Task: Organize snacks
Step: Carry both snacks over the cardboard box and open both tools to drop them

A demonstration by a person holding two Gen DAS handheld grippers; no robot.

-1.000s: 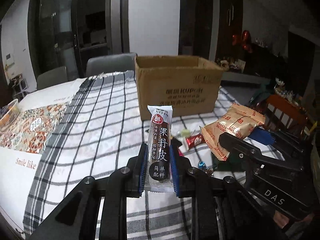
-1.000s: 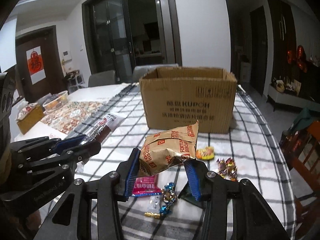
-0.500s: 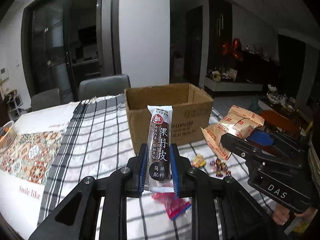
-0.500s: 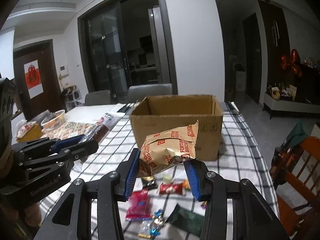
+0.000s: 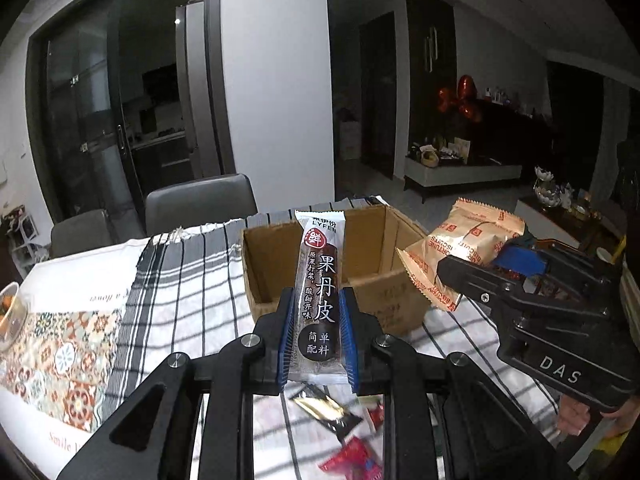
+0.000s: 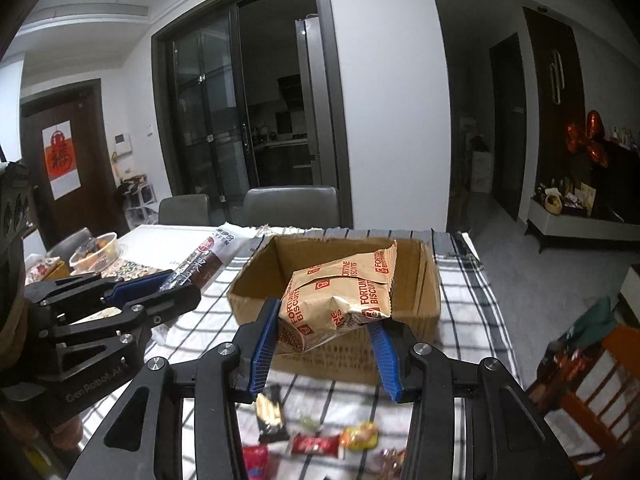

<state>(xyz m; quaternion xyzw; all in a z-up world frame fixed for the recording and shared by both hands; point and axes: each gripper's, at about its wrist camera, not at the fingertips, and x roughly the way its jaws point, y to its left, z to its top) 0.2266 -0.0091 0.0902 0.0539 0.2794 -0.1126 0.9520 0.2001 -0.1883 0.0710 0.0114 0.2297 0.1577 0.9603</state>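
My left gripper is shut on a long dark fruit-leather bar that stands upright between the blue pads. My right gripper is shut on a crumpled tan Fortune Biscuits bag. Both are held above the table, just in front of an open cardboard box whose inside looks empty. In the left wrist view the box sits behind the bar, and the right gripper with the biscuit bag is at the right. In the right wrist view the left gripper and the bar show at the left.
Loose wrapped candies and a dark sachet lie on the checked tablecloth below the grippers. A patterned mat and a bowl are at the left. Grey chairs stand behind the table, an orange chair at the right.
Both grippers have risen and moved toward the box with their snacks still held. The box's inside now shows, and the candies have slid lower in view.
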